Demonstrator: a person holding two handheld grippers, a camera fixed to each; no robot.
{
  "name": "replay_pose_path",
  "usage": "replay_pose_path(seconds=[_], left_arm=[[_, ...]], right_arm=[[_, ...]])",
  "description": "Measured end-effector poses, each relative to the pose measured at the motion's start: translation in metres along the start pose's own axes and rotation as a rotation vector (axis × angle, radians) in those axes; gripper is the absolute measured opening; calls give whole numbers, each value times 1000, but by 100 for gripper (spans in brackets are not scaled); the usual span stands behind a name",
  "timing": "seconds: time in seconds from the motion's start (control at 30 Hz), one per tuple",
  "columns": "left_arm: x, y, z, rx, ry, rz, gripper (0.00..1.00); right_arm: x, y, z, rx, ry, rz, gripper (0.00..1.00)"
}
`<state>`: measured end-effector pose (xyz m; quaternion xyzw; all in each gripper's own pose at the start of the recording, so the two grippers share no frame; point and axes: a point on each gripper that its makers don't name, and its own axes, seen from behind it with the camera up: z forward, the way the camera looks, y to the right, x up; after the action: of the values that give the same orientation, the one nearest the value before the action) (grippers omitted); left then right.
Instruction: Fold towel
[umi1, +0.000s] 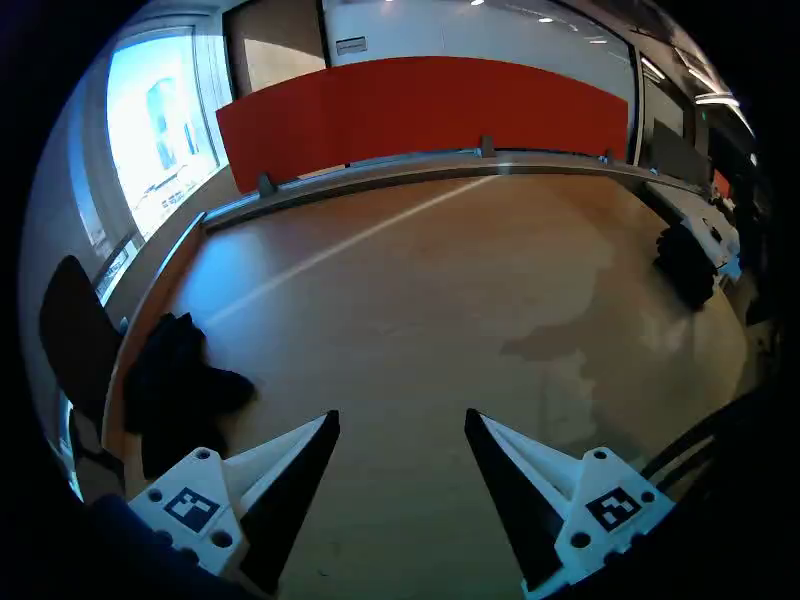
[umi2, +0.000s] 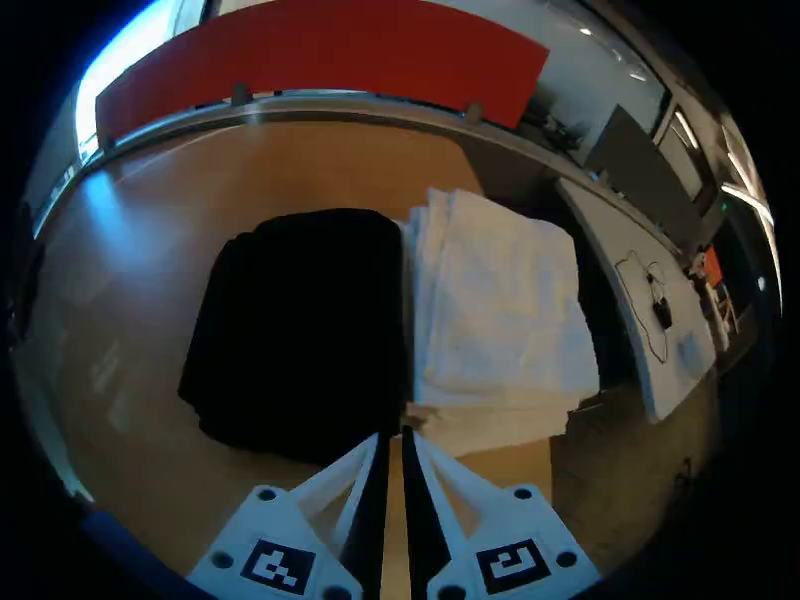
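Towel, black, folded (umi2: 300, 320): lies on the wooden table (umi2: 130, 300), touching a white folded stack (umi2: 500, 310). Right gripper (umi2: 395, 440): I see its fingers nearly together, gripping nothing, tips at the towels' near edge. Left gripper (umi1: 402, 430): spread wide, empty, above bare tabletop.
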<state>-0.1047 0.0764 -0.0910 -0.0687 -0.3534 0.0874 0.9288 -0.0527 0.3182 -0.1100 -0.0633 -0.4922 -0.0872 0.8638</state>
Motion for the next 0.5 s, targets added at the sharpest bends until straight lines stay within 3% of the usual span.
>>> replay_pose_path(seconds=[0.17,0.33,0.5], left_arm=[[1,-1,-1,1,5,0,93],[2,-2,-2,-2,10,-4,93],[2,-2,-3,-5,15,-2,93]], right_arm=[[-3,8,-4,-40,6,20,25],[-2,9,-11,-57,29,45,64],[1,2,-18,-56,60,55,93]])
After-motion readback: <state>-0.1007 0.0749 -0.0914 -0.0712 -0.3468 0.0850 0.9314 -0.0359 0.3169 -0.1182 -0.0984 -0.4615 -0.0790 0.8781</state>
